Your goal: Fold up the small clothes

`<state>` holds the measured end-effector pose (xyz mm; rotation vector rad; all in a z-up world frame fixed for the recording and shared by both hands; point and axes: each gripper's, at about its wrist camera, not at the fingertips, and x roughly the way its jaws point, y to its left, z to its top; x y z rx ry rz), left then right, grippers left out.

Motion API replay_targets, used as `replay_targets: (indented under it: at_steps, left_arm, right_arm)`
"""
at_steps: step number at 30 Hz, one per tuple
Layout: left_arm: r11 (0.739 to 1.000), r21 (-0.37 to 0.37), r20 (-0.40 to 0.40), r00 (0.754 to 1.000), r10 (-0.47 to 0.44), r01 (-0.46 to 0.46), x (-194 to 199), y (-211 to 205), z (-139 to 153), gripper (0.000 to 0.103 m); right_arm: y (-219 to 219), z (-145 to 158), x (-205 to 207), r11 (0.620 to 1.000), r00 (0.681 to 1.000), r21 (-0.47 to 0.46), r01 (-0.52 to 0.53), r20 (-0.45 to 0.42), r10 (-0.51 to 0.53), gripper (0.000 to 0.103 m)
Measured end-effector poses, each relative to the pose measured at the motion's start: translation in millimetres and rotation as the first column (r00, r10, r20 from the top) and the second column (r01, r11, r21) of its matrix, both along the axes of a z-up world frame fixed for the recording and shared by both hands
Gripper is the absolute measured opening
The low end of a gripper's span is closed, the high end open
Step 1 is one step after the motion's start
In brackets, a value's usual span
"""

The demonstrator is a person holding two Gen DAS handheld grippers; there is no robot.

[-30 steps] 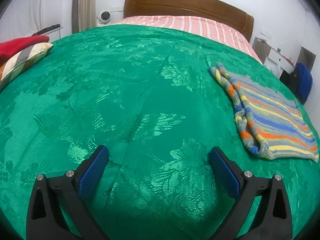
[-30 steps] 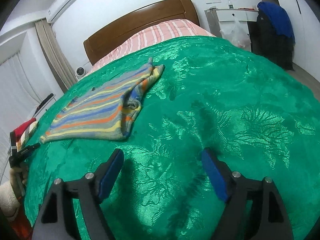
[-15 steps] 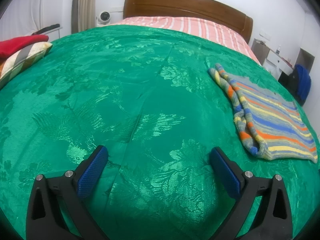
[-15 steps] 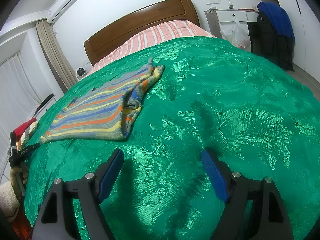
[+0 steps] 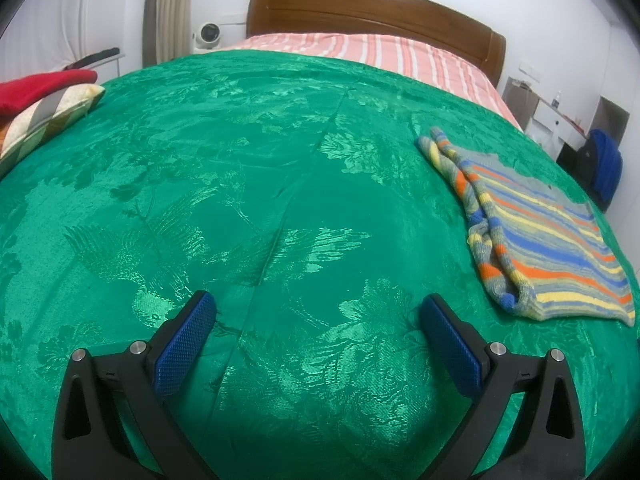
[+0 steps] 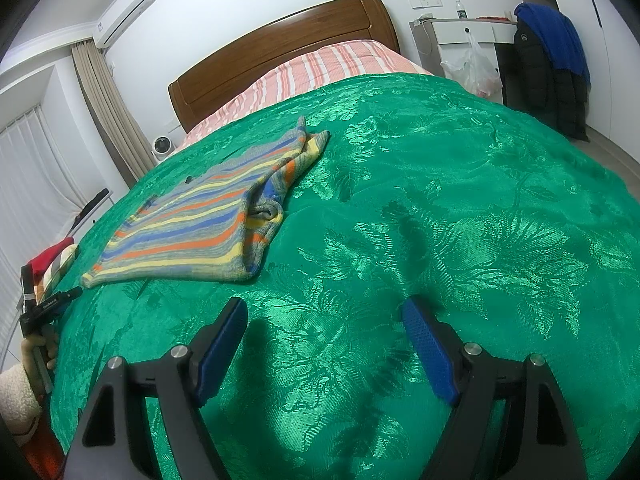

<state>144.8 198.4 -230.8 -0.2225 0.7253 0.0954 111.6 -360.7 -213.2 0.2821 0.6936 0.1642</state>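
Note:
A small striped knit sweater (image 5: pixel 536 232), in blue, orange, yellow and grey, lies folded flat on the green bedspread (image 5: pixel 260 184). In the left wrist view it is at the right, up and right of my left gripper (image 5: pixel 316 316). In the right wrist view the sweater (image 6: pixel 208 224) is at the left, up and left of my right gripper (image 6: pixel 324 320). Both grippers are open and empty, held low over bare bedspread, apart from the sweater.
A red and striped pile of clothes (image 5: pixel 40 100) lies at the bed's left edge. A wooden headboard (image 5: pixel 372 8) and pink striped sheet (image 5: pixel 360 48) are at the far end. A desk and hanging dark jackets (image 6: pixel 552 68) stand at the right. The left gripper's body (image 6: pixel 44 312) shows at left.
Both views have shifted slightly; the sweater sits a little lower and nearer in each. Nothing was taken hold of or let go.

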Motion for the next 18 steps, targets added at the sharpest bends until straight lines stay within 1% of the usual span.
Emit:
replay_targets:
  at_steps: [4,6,8,10,11,12,13,14,15,17,18]
  left_arm:
    - [1.0,0.009,-0.02,1.0,0.003,-0.002,2,-2,1,0.102]
    - [0.999,0.046,-0.055,0.998,0.029,-0.026,1,-6,8,0.101]
    - [0.998,0.056,-0.061,0.998,0.031,-0.027,-4,-13,19,0.101]
    - [0.999,0.022,-0.013,0.999,-0.043,0.043,-16,-38,39,0.101]
    - [0.994,0.023,0.012,0.994,-0.105,0.105,-20,-61,50,0.101]
    - [0.987,0.034,0.02,0.988,-0.155,0.154,-20,-79,56,0.101]
    - [0.968,0.064,0.016,0.969,-0.245,0.243,-18,-111,63,0.101]
    - [0.933,0.101,-0.005,0.938,-0.346,0.345,-15,-149,68,0.101]
    - [0.908,0.12,-0.019,0.915,-0.403,0.402,-13,-172,70,0.101]
    - [0.805,0.161,-0.051,0.82,-0.571,0.571,-9,-248,71,0.101]
    - [0.776,0.162,-0.06,0.791,-0.609,0.609,-7,-268,69,0.101]
  right_arm:
    - [0,0,0,1.0,1.0,0.0,0.0,0.0,0.0,0.08]
    - [0,0,1,1.0,1.0,0.0,0.0,-0.003,0.0,0.08]
    - [0,1,1,1.0,1.0,0.003,-0.001,-0.011,0.001,0.08]
    - [-1,2,2,1.0,1.0,0.013,-0.003,-0.014,0.003,0.08]
    - [-1,3,1,1.0,1.0,0.023,-0.003,-0.012,0.003,0.08]
    - [-2,3,1,1.0,1.0,0.031,-0.002,-0.01,0.002,0.08]
    - [-3,3,1,0.999,1.0,0.037,-0.002,-0.01,0.002,0.08]
    - [-3,4,2,0.999,1.0,0.047,-0.001,-0.012,0.002,0.08]
    - [-5,5,2,0.998,1.0,0.056,0.002,-0.015,-0.001,0.08]
    - [-10,10,0,0.995,1.0,0.098,0.026,-0.016,-0.024,0.08]
    - [-15,13,-3,0.992,0.999,0.121,0.047,-0.011,-0.046,0.08]
